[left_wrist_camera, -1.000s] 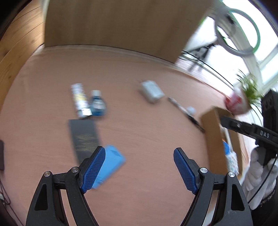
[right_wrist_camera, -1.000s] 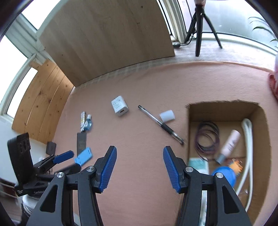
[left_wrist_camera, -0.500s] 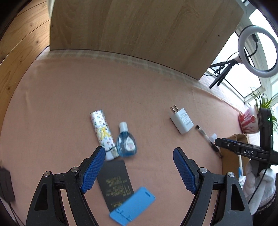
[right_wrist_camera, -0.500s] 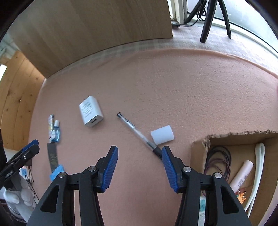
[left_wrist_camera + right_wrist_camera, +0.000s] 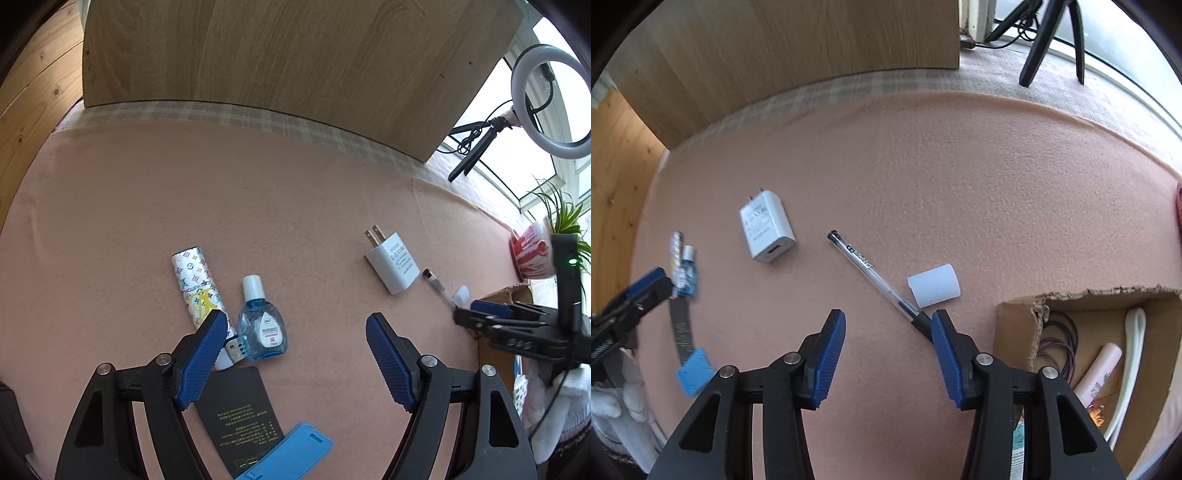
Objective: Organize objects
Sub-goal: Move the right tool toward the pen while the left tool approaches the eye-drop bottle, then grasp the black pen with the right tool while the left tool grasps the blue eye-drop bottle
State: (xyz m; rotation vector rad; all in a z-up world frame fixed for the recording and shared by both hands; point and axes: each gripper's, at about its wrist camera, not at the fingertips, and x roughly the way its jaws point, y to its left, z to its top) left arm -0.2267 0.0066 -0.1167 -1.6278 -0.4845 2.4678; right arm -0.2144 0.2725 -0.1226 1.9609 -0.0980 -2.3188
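My left gripper [image 5: 295,354] is open and empty, low over the pink mat. Between its fingers lie a blue eye-drop bottle [image 5: 261,326] and a patterned tube [image 5: 197,291]. A black card [image 5: 240,413] and a blue flat piece [image 5: 291,458] lie below them. My right gripper [image 5: 888,350] is open and empty, just in front of a pen [image 5: 877,278] and a white cap [image 5: 933,285]. A white charger [image 5: 766,227] lies further left; it also shows in the left wrist view [image 5: 393,263]. A cardboard box [image 5: 1015,325] sits at the right.
The box holds a white cable [image 5: 1130,369], a pink tube [image 5: 1099,373] and dark loops [image 5: 1058,343]. A wooden board [image 5: 277,55] stands behind the mat. A ring light on a tripod [image 5: 546,99] and a potted plant [image 5: 535,251] stand at the far right.
Both grippers moved forward and lower toward the mat. The bottle and tube now lie between the left fingers. The pen and cap are closer to the right gripper.
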